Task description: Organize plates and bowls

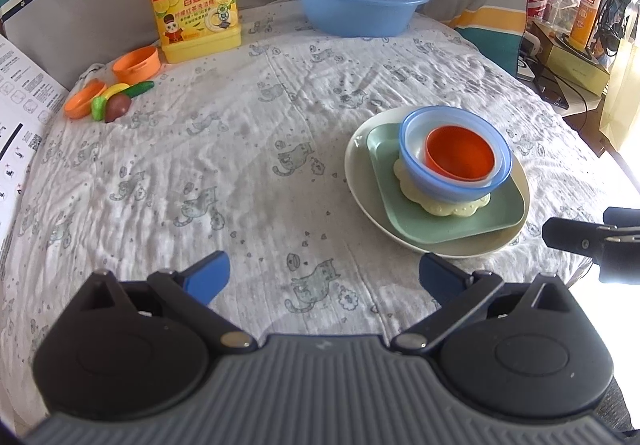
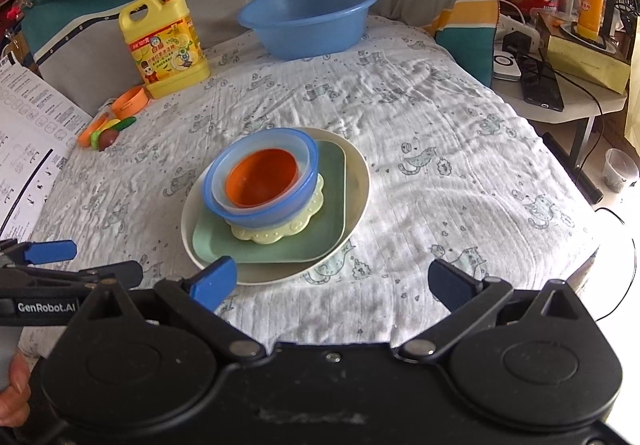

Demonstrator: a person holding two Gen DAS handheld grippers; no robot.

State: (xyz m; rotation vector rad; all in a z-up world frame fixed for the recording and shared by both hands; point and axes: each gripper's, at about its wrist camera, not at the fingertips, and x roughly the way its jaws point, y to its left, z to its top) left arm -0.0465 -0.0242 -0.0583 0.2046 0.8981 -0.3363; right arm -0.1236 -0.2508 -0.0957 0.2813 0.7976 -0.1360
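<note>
A stack stands on the cat-print cloth: a cream round plate (image 1: 351, 169) (image 2: 360, 185), a green square plate (image 1: 420, 223) (image 2: 334, 205), a pale yellow flower-shaped plate (image 1: 440, 208) (image 2: 276, 236), a blue bowl (image 1: 440, 187) (image 2: 260, 222), a whitish bowl (image 1: 414, 145) (image 2: 305, 150) and an orange bowl (image 1: 460, 153) (image 2: 262, 177) nested on top. My left gripper (image 1: 324, 277) (image 2: 86, 261) is open, nothing in it, low over the cloth to the stack's near left. My right gripper (image 2: 332, 281) (image 1: 592, 229) is open with nothing between its fingers, its left fingertip at the cream plate's near rim.
A big blue basin (image 1: 356, 5) (image 2: 308, 21) and a yellow detergent jug (image 1: 196, 5) (image 2: 168, 41) stand at the back. Orange cups and toy vegetables (image 1: 116, 97) (image 2: 108, 129) lie far left beside a printed sheet (image 2: 28, 133). A cluttered side table (image 2: 560, 85) is off right.
</note>
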